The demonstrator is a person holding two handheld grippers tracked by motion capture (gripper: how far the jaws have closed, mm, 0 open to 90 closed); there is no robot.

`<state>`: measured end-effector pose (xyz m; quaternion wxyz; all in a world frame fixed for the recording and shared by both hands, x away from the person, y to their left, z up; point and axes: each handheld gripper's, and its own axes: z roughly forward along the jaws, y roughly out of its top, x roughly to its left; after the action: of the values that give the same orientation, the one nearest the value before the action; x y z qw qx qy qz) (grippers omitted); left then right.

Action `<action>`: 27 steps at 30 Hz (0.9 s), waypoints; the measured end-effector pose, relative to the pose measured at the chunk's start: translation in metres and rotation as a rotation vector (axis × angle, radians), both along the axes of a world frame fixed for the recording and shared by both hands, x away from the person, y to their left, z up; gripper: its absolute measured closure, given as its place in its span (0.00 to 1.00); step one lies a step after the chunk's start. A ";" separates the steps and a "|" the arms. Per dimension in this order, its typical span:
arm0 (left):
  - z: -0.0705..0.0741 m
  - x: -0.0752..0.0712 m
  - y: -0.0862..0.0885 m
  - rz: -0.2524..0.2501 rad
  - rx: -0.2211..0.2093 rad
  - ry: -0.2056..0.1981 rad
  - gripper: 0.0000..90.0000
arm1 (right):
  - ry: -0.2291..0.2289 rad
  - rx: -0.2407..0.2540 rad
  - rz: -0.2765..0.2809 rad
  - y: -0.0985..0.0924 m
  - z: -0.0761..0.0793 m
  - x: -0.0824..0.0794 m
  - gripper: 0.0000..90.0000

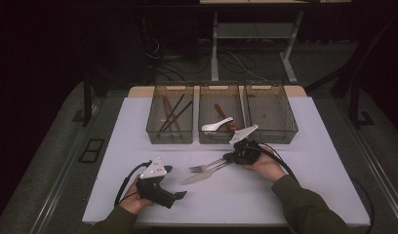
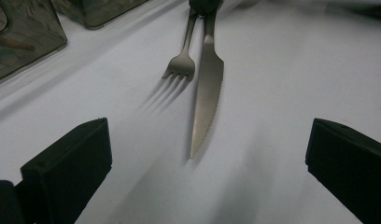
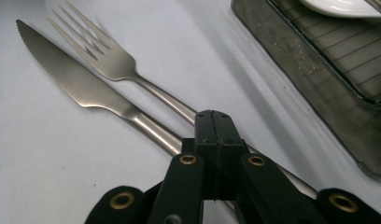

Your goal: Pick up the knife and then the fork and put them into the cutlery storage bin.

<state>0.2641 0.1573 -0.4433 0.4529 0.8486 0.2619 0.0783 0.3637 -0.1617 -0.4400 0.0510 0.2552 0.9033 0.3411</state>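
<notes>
We hold a black two-jaw gripper in each hand over a white table (image 1: pixel 304 165), seen from above with our forearms in dark green sleeves coming in from the bottom edge. Our right gripper (image 1: pixel 229 157) lies low on the table just in front of the middle bin, and its jaws are pressed together; in the right gripper view the closed tips (image 3: pixel 213 122) sit over the handles of a metal fork (image 3: pixel 111 58) and a metal knife (image 3: pixel 81 84), but we cannot tell whether either handle is pinched between them. The fork (image 1: pixel 203 166) and knife (image 1: pixel 202 176) lie side by side near the middle of the table, handles toward the right gripper, tines and serrated blade pointing toward our left hand. Our left gripper (image 1: pixel 176 182) rests near the front left of the table, well apart from the cutlery, with its jaws spread wide and nothing between them; in the left gripper view its own two black jaws stand at the lower corners, and the fork (image 2: pixel 181 65) and knife (image 2: pixel 206 93) lie ahead on the bare surface. Along the far edge stand three smoky translucent bins: the left bin (image 1: pixel 155 129) holds dark chopsticks (image 1: pixel 173 113), the middle bin (image 1: pixel 207 137) holds a white spoon (image 1: pixel 216 125) and a brown utensil, and the right bin (image 1: pixel 280 122) stands beside it.
</notes>
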 end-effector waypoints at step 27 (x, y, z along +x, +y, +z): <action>0.000 0.000 0.000 -0.002 -0.002 0.002 0.00 | 0.001 -0.065 0.113 -0.006 0.000 -0.004 1.00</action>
<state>0.2643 0.1573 -0.4436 0.4534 0.8485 0.2618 0.0767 0.3599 -0.1678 -0.4402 0.0393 0.2024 0.9269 0.3137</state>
